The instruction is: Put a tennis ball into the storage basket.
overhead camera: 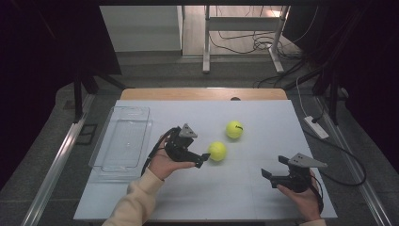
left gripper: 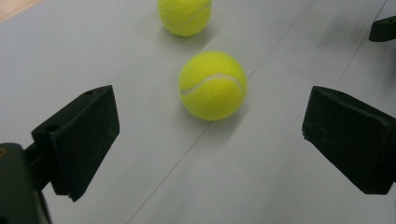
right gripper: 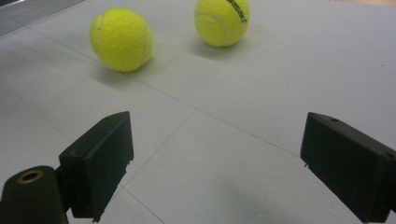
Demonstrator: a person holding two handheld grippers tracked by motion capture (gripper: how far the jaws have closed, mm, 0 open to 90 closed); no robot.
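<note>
1. While the left gripper sits just beside the near tennis ball, its jaws stand released, wide apart, with the ball ahead between them and nothing grasped.
2. If those jaws close off-centre, I judge the round ball could squirt away across the smooth white surface.
3. A nudge might send it into the far tennis ball, which lies near.
4. Farther right, the right gripper hangs released and empty, well apart from both balls.
5. Left of everything, the clear tray lies empty.
</note>
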